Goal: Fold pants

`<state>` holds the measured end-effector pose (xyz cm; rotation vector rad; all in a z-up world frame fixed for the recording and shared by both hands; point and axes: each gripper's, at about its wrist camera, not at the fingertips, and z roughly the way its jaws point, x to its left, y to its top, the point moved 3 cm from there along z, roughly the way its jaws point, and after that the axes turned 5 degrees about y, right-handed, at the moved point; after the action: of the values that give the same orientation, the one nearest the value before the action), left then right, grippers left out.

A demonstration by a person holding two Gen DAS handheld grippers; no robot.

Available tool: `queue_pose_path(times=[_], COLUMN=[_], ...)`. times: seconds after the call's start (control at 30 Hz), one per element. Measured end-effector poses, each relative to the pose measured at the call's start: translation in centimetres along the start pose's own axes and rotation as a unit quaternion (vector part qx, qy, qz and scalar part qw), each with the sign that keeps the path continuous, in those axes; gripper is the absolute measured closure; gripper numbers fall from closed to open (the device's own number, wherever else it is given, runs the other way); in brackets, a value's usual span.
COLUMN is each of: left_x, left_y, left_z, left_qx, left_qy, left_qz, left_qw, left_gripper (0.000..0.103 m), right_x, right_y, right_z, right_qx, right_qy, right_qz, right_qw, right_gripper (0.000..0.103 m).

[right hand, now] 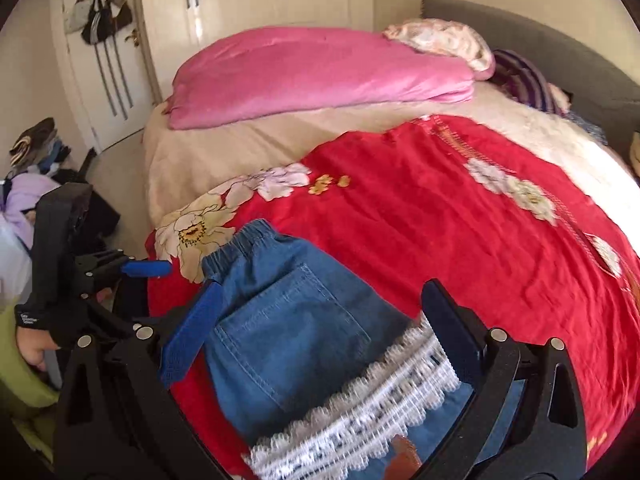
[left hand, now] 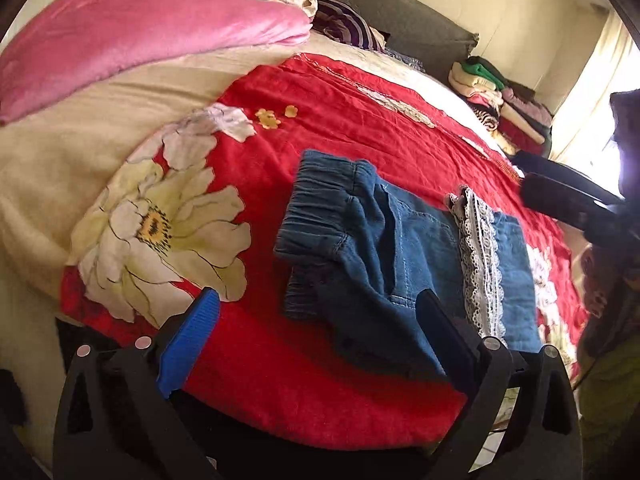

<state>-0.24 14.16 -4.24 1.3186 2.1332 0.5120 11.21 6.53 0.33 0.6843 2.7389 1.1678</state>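
Bed (left hand: 48, 184): red blanket (left hand: 360, 120) on top, pink quilt (left hand: 140, 32) at the far side of the blanket.

Pants (left hand: 384, 248): denim, lace trim (left hand: 480, 264); they lie folded on the blanket's near part, waistband (left hand: 316, 204) away from you.

Left gripper (left hand: 316, 328): your jaws are wide apart, holding nothing, above the blanket beside the pants.

Right gripper (right hand: 320, 320): also wide apart and empty, over the lace end.

Risk, as judged: pinching one layer only would drag the fold open; catching the blanket underneath would lift it too.
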Motion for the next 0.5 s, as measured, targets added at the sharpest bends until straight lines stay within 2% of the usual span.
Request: queue_pose_path(times=[0.1, 0.13, 0.17, 0.2, 0.23, 0.33, 0.5], left_x=[0.3, 0.2, 0.0, -0.1, -0.2, -0.1, 0.0], left_y=[0.0, 0.0, -0.1, -0.2, -0.3, -0.8, -0.9], left_z=[0.8, 1.0, 1.2, 1.5, 1.9, 3.2, 3.8], left_qx=[0.005, 0.005, 0.007, 0.010, 0.018, 0.033, 0.036], left_qy=[-0.020, -0.025, -0.035, -0.045, -0.055, -0.060, -0.065], left_qz=[-0.015, -0.014, -0.013, -0.013, -0.015, -0.016, -0.016], left_qw=[0.9997, 0.9996, 0.9993, 0.9988, 0.9982, 0.9975, 0.9971], left_gripper=[0.007, 0.010, 0.016, 0.037, 0.047, 0.048, 0.048], right_x=[0.3, 0.5, 0.6, 0.8, 0.8, 1.1, 1.7], right_y=[0.9, 1.3, 1.5, 1.9, 2.1, 2.6, 2.5], right_z=[2.1, 3.0, 3.5, 4.3, 4.9, 7.3, 11.3], right_qx=[0.024, 0.036, 0.042, 0.052, 0.058, 0.090, 0.142], right_qy=[0.024, 0.031, 0.038, 0.050, 0.056, 0.073, 0.096], right_qz=[-0.011, -0.019, -0.024, -0.031, -0.034, -0.045, -0.056], right_qw=[0.999, 0.999, 0.998, 0.997, 0.996, 0.992, 0.984], right_gripper=[0.009, 0.009, 0.009, 0.009, 0.009, 0.009, 0.009])
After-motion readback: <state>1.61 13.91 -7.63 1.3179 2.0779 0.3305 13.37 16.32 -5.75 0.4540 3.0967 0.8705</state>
